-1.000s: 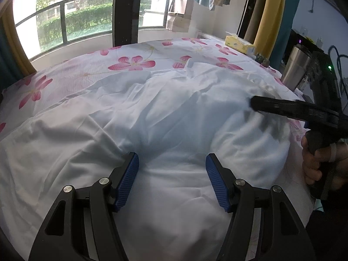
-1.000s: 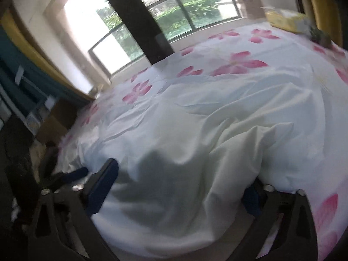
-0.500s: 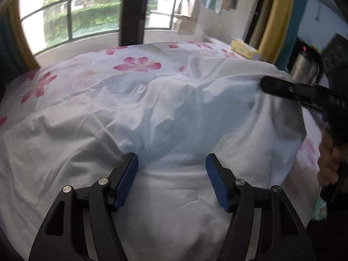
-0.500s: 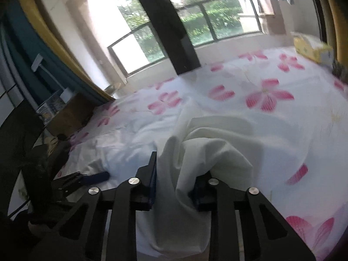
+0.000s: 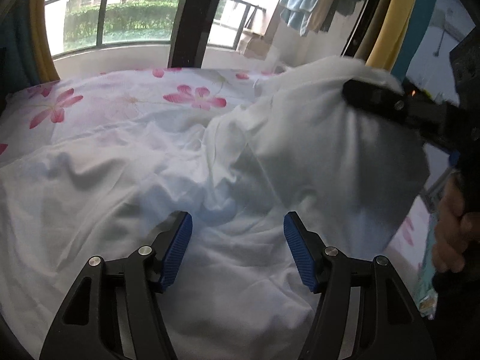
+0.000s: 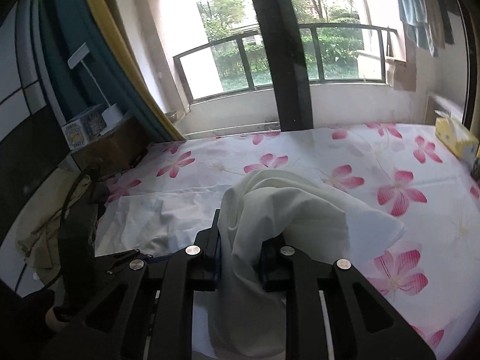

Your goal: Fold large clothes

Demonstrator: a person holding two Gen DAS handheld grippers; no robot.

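A large white garment [image 5: 126,198] lies spread and wrinkled on a bed with a pink-flower sheet [image 5: 192,97]. My left gripper [image 5: 238,252] is open, its blue pads low over the garment and holding nothing. My right gripper [image 6: 240,258] is shut on a bunched edge of the white garment [image 6: 288,207] and holds it lifted above the bed. In the left wrist view the right gripper [image 5: 387,105] is at the upper right with the cloth draped over it.
A window with a black railing [image 6: 270,60] is beyond the bed. A yellow tissue box [image 6: 456,138] sits at the bed's far right. A bedside stand with a white lamp [image 6: 111,111] is on the left. The flowered sheet [image 6: 399,192] is bare on the right.
The right gripper closed on the garment's edge and lifted it up off the bed. The left gripper stayed open over the cloth.
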